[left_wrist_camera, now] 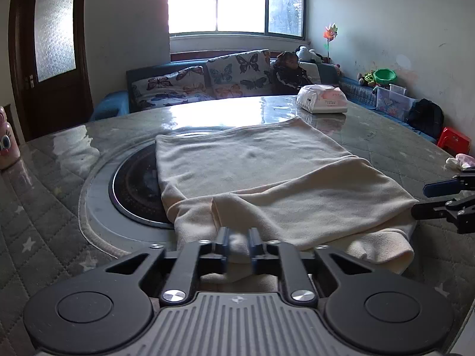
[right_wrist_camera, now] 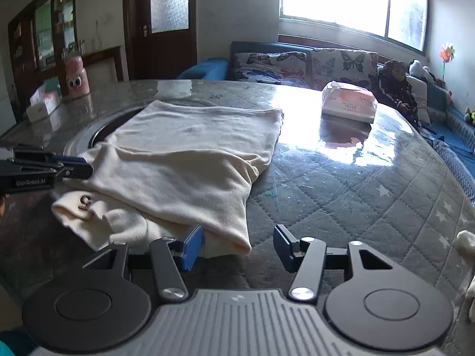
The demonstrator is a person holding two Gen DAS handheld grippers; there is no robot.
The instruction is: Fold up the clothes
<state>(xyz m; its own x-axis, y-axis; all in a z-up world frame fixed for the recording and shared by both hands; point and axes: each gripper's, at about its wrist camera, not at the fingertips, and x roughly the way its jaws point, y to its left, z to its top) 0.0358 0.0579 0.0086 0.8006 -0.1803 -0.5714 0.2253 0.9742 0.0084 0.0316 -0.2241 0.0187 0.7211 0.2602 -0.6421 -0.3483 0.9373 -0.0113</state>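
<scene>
- Table [left_wrist_camera: 371,148]: big round one with a quilted cover under clear sheet; fills the middle of both views. A dark round inset [left_wrist_camera: 133,190] sits centre-left in the left wrist view, partly under the cloth.
- Garment [left_wrist_camera: 267,178]: cream, soft knit, lying flat mid-frame in both views. One side is already folded over the body, so a doubled layer runs across the lower half. Far edge looks square and fairly smooth.
- Near end is not tidy: a bunched piece, sleeve or neck I cannot tell, sticks out lower left in the right wrist view [right_wrist_camera: 89,222], with a small dark mark on it.
- Judgement: roughly partway. First fold in; loose near end still to tuck, then at least one more fold to make a compact stack.
- Left gripper [left_wrist_camera: 239,246]: bottom centre of its own view, clamped tight on a pinch of the garment's near edge. Seen from the side at the left edge of the right wrist view [right_wrist_camera: 80,167].
- Right gripper [right_wrist_camera: 237,246]: bottom centre of its view, jaws apart, nothing pinched; the folded corner lies just beside its left finger [right_wrist_camera: 193,247]. Looks released, free to regrasp.
- Tissue pack [right_wrist_camera: 348,103]: far side of table, well apart from the cloth. No interference.
</scene>
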